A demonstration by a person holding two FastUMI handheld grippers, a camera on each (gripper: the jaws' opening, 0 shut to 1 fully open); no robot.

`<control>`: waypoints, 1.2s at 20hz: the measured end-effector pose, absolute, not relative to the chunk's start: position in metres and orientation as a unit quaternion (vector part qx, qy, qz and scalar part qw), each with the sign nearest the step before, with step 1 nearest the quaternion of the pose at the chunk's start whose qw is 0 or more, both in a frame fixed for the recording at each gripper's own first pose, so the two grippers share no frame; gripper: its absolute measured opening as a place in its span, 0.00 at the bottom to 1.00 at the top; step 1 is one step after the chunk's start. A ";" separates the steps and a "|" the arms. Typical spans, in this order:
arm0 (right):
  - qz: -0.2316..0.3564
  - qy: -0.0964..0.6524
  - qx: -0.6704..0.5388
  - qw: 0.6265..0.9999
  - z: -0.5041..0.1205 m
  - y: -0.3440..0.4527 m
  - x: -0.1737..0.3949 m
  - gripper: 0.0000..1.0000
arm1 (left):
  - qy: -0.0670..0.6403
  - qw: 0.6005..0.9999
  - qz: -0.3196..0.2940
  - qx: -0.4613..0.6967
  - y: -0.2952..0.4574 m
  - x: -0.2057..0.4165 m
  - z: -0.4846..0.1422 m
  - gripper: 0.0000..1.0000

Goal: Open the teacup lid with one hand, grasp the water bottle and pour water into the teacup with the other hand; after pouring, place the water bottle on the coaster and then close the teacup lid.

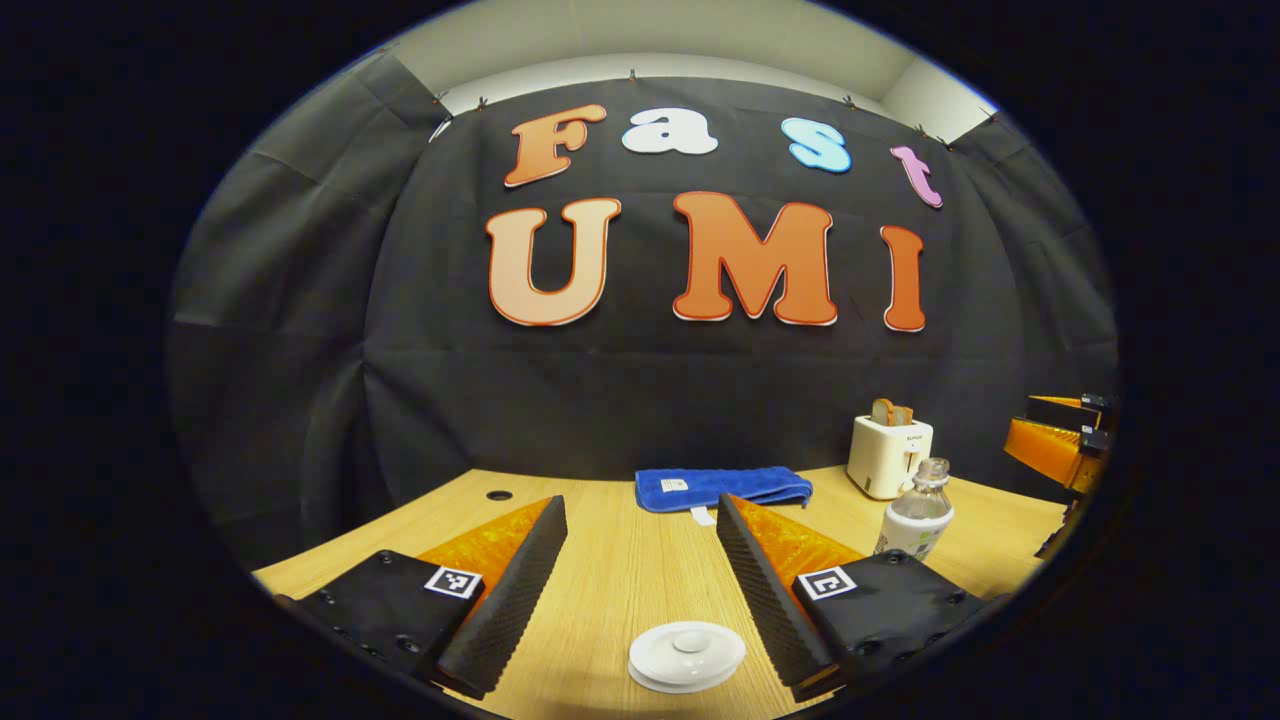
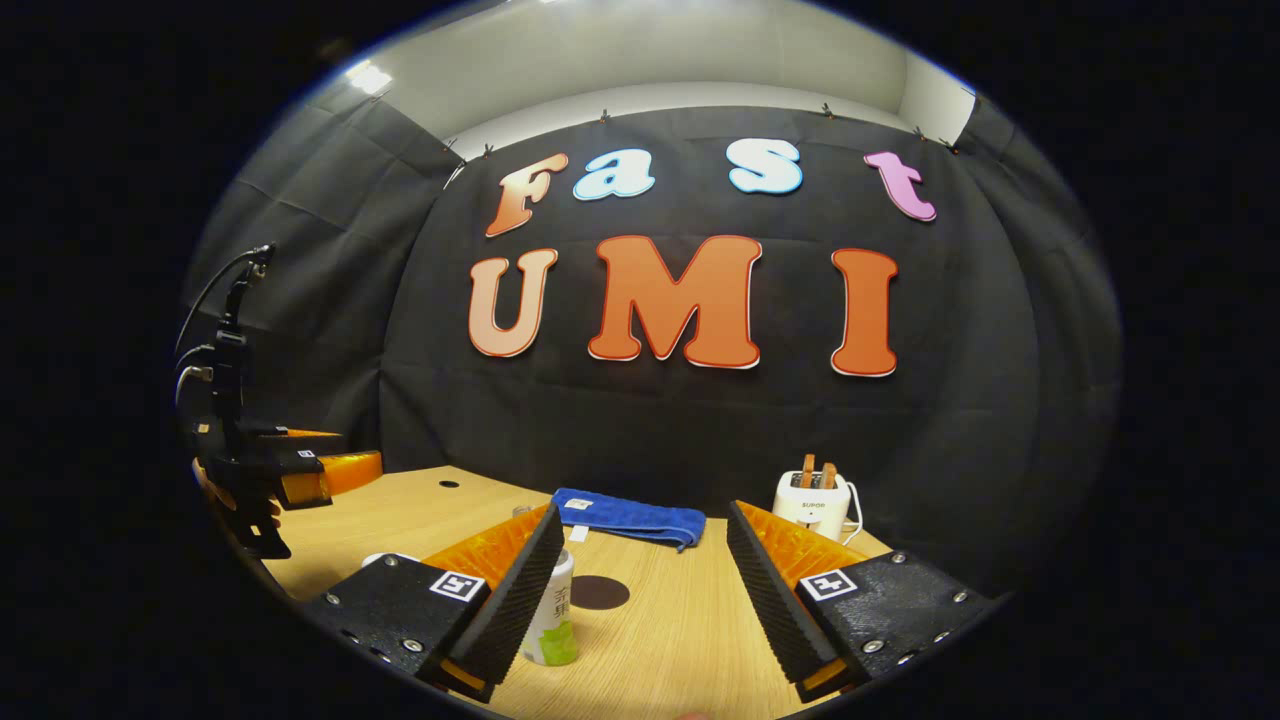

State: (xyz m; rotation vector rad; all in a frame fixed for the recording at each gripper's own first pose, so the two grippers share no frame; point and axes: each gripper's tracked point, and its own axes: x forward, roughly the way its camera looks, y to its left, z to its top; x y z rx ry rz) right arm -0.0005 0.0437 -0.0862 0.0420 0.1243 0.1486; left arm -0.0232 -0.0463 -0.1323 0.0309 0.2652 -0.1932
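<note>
Left gripper [image 1: 640, 585], jaws wide, above the round white teacup lid [image 1: 687, 652] at 6 o'clock on the light wooden table [image 1: 620, 570]. Clear plastic water bottle with white-and-green label [image 1: 917, 520] at 4 o'clock; label print too small to read. Right gripper [image 2: 640, 590], jaws wide, the bottle [image 2: 552, 612] just beside its left finger. Dark round coaster [image 2: 599, 592] near the bottle. Folded blue towel [image 2: 628, 517] and white toaster with two slices [image 2: 815, 505] toward 12 o'clock, against the black cloth wall
</note>
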 end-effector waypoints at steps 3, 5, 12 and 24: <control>0.089 0.077 0.024 0.993 -0.101 0.050 -0.004 0.99 | 0.154 0.982 -0.108 0.023 -0.050 -0.027 -0.154 0.99; 0.097 0.084 0.025 0.991 -0.109 0.055 -0.004 0.98 | 0.171 0.977 -0.122 0.028 -0.057 -0.031 -0.170 0.99; 0.121 0.096 0.020 0.988 -0.127 0.067 -0.009 0.99 | 0.240 0.957 -0.149 0.058 -0.068 -0.045 -0.226 0.99; 0.127 0.106 0.013 0.986 -0.140 0.066 -0.013 0.99 | 0.270 0.948 -0.155 0.069 -0.074 -0.051 -0.254 0.70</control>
